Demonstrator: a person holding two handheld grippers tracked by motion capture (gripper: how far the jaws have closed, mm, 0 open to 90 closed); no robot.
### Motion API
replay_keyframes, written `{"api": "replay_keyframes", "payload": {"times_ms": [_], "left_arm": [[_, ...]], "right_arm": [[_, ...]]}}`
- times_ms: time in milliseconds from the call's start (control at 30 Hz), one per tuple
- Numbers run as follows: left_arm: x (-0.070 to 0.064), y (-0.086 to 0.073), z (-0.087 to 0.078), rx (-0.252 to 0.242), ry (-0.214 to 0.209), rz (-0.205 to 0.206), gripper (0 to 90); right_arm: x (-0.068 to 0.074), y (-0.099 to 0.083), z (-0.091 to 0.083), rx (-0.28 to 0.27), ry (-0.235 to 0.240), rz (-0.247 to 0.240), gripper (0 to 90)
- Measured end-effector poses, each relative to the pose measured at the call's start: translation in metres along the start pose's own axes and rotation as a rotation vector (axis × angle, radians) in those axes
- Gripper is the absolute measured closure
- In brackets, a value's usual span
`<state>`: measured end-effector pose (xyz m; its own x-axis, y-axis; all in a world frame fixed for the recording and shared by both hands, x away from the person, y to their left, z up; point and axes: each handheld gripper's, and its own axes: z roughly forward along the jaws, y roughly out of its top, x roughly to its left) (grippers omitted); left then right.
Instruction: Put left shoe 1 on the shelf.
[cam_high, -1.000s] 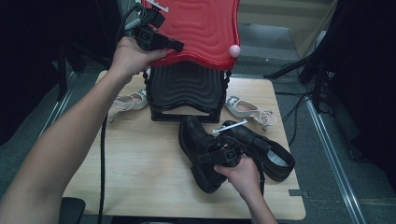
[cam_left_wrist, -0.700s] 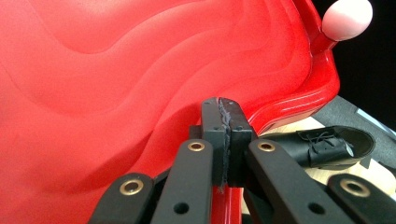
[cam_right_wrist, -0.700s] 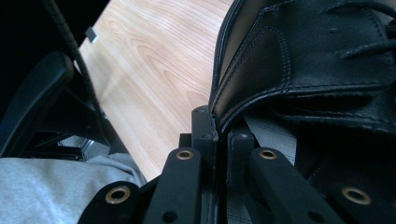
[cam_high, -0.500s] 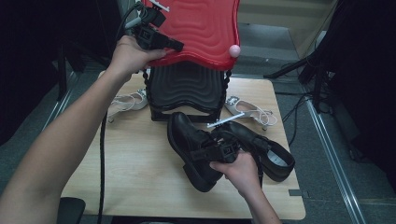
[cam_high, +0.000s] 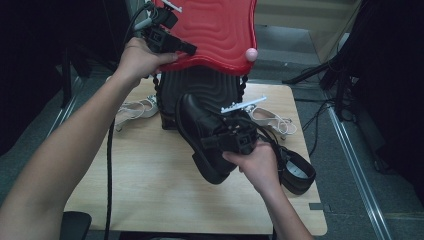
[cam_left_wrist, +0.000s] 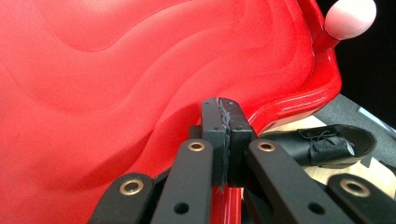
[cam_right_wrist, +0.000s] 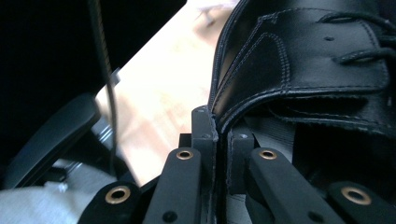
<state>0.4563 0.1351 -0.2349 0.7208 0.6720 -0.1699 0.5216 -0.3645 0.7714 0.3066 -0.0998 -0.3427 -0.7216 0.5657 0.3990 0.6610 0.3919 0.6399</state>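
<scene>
My left gripper (cam_high: 187, 49) is shut on the rim of a red wavy lid (cam_high: 215, 30) and holds it raised above a black ribbed case (cam_high: 200, 87). In the left gripper view the closed tips (cam_left_wrist: 226, 105) pinch the red lid (cam_left_wrist: 116, 70) at its edge, near the lid's pink knob (cam_left_wrist: 350, 17). My right gripper (cam_high: 220, 142) is shut on the collar of a black leather lace-up shoe (cam_high: 200, 135), which hangs tilted just in front of the case. Seen up close, the shoe's stitched edge (cam_right_wrist: 303, 70) sits between the closed tips (cam_right_wrist: 218, 126).
A second black shoe (cam_high: 295, 170) lies on the wooden table (cam_high: 145, 175) at the right, behind my right hand. One white strappy sandal (cam_high: 132, 109) lies left of the case and another (cam_high: 272, 119) right of it. Dark floor and stands surround the table.
My right gripper has lifted the black shoe off the table and carried it up and back towards the black case. The left gripper still holds the red lid up.
</scene>
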Motion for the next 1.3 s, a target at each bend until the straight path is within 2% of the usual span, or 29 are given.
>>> {"api": "replay_keyframes", "payload": {"times_ms": [100,233,300,467,567,633,767,933,1033,1133,1300], "left_arm": [[0.0,0.0,0.0,-0.002,0.0,0.0,90.0],[0.0,0.0,0.0,-0.001,-0.003,-0.004,90.0],[0.001,0.0,0.0,0.0,-0.006,-0.004,90.0],[0.0,-0.001,0.0,0.001,-0.002,-0.001,90.0],[0.0,-0.001,-0.001,0.004,-0.004,-0.009,90.0],[0.001,0.0,-0.001,0.009,-0.005,-0.014,90.0],[0.0,-0.001,-0.002,0.013,0.0,-0.006,90.0],[-0.001,-0.002,-0.003,0.012,0.013,0.008,90.0],[0.0,-0.002,-0.003,0.013,0.013,0.005,90.0],[0.0,-0.002,-0.003,0.012,0.01,0.005,90.0],[-0.002,-0.002,-0.003,0.011,0.024,0.022,90.0]], "right_arm": [[-0.005,0.013,0.005,-0.041,-0.034,-0.014,87.1],[-0.003,0.028,0.018,-0.063,-0.157,-0.076,87.2],[-0.005,0.035,0.026,-0.062,-0.202,-0.098,87.1],[-0.016,0.047,0.046,-0.101,-0.231,-0.079,87.1],[-0.021,0.05,0.059,-0.139,-0.272,-0.1,87.0],[-0.025,0.051,0.068,-0.146,-0.279,-0.103,87.1],[-0.027,0.052,0.083,-0.155,-0.308,-0.138,87.1],[-0.03,0.061,0.093,-0.174,-0.325,-0.141,86.9],[-0.031,0.066,0.1,-0.181,-0.329,-0.158,86.8],[-0.032,0.07,0.106,-0.18,-0.357,-0.17,86.8],[-0.038,0.071,0.114,-0.186,-0.332,-0.148,84.7]]}}
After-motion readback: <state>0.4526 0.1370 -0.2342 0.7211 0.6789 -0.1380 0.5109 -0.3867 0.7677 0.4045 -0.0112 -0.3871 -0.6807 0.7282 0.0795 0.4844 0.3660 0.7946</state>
